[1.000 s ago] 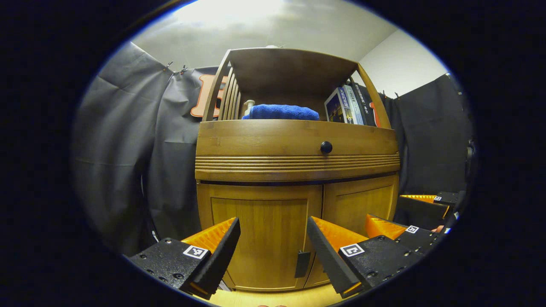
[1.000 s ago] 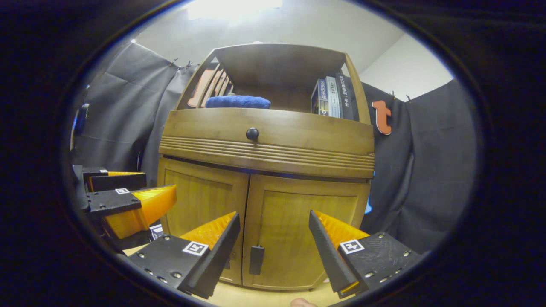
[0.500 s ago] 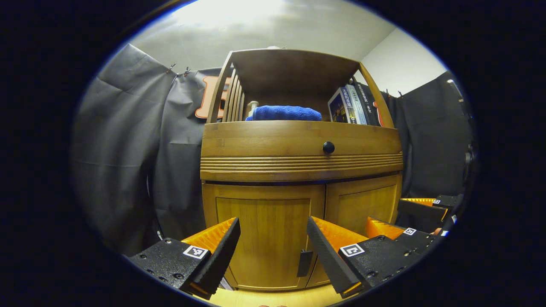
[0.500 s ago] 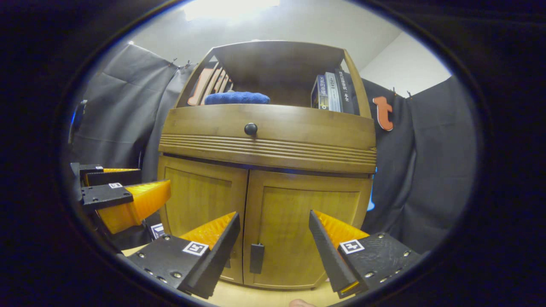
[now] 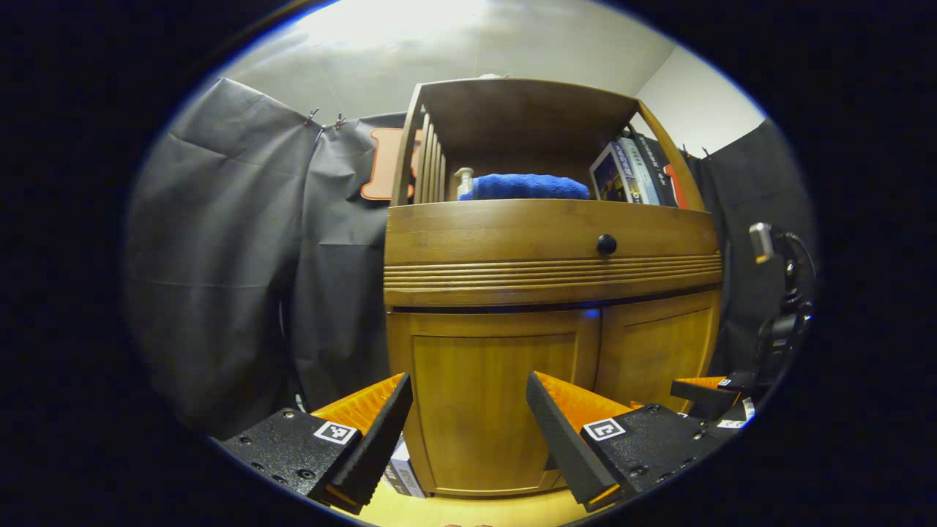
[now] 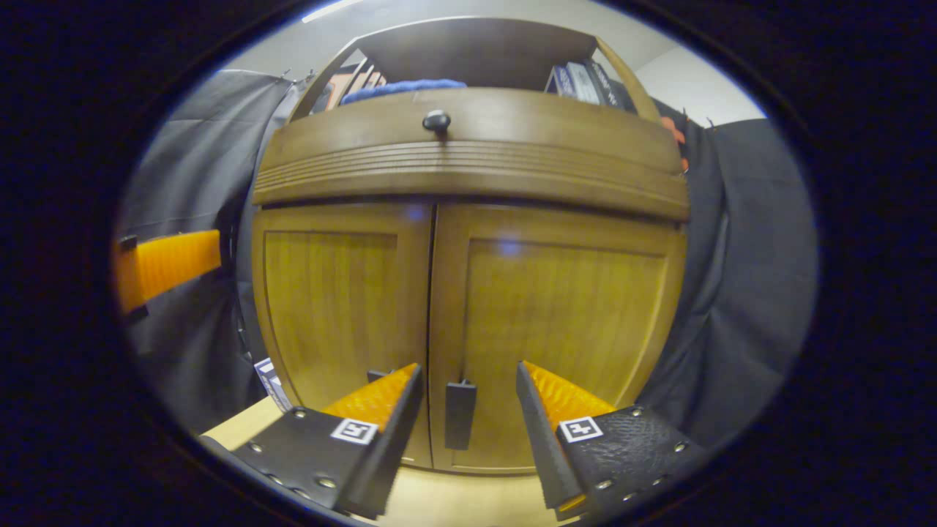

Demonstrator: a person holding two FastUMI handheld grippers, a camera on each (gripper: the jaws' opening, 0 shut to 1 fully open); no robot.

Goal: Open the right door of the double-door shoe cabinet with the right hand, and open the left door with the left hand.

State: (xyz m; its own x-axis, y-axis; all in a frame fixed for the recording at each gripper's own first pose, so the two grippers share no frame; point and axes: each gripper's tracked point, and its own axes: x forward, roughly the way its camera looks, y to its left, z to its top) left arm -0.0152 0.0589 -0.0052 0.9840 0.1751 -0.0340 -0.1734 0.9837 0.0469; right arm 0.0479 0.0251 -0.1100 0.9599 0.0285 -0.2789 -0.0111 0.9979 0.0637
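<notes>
right tool (image 6: 468, 399) moved in, fingers now flanking right door handle (image 6: 460, 414)

- The left gripper (image 5: 468, 410) is held level and points forward, its two fingers spread wide apart with nothing between them.
- The right gripper (image 6: 468, 399) also points forward, fingers parted and gripping nothing.
- In the left gripper view the right gripper sits low at the right edge.

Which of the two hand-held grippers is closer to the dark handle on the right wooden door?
Right. The right hand-held gripper is open with the dark handle of the right wooden door between its fingers; the left hand-held gripper faces the left door, farther off.
</notes>
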